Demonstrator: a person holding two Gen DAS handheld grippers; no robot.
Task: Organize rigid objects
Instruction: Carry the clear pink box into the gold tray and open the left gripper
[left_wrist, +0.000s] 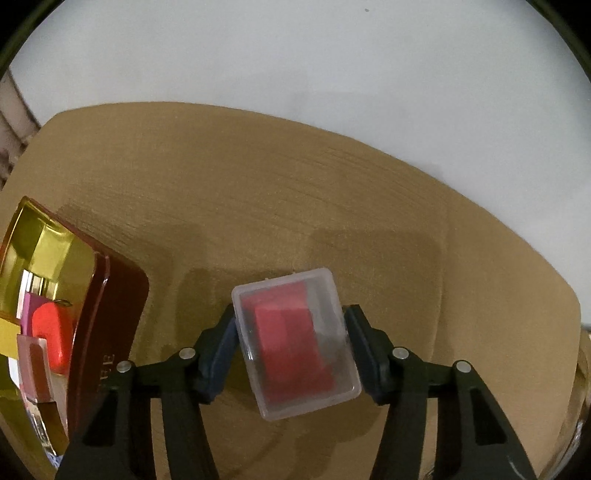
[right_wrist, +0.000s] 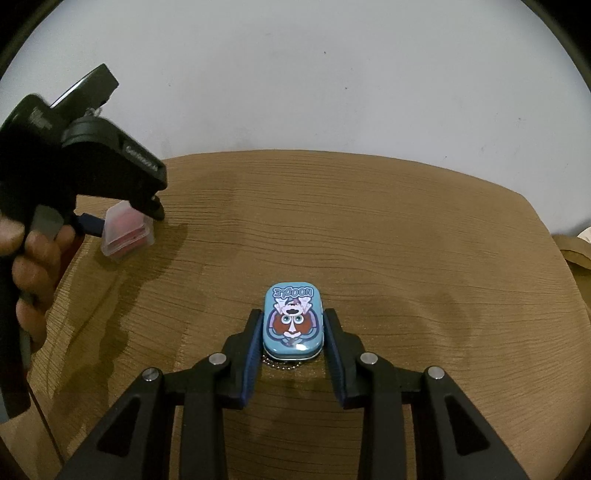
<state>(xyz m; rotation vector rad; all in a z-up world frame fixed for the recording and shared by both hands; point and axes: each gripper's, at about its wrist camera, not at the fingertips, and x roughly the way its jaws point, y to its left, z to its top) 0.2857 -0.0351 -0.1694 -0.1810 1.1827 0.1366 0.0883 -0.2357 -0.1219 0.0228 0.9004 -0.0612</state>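
On the surface: wooden surface (right_wrist: 369, 229) carries both small containers.
Left tongs (left_wrist: 291, 343): pads pressed to both sides of the clear plastic box (left_wrist: 295, 343) with red contents.
Right tongs (right_wrist: 293, 332): narrow, clamped on the blue tin (right_wrist: 293, 322).
Red tray (left_wrist: 92, 314): left of box, holding small items.

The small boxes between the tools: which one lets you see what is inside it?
The clear plastic box at the left tool: a red item shows through its lid. The blue tin at the right tool is opaque, printed with a cartoon.
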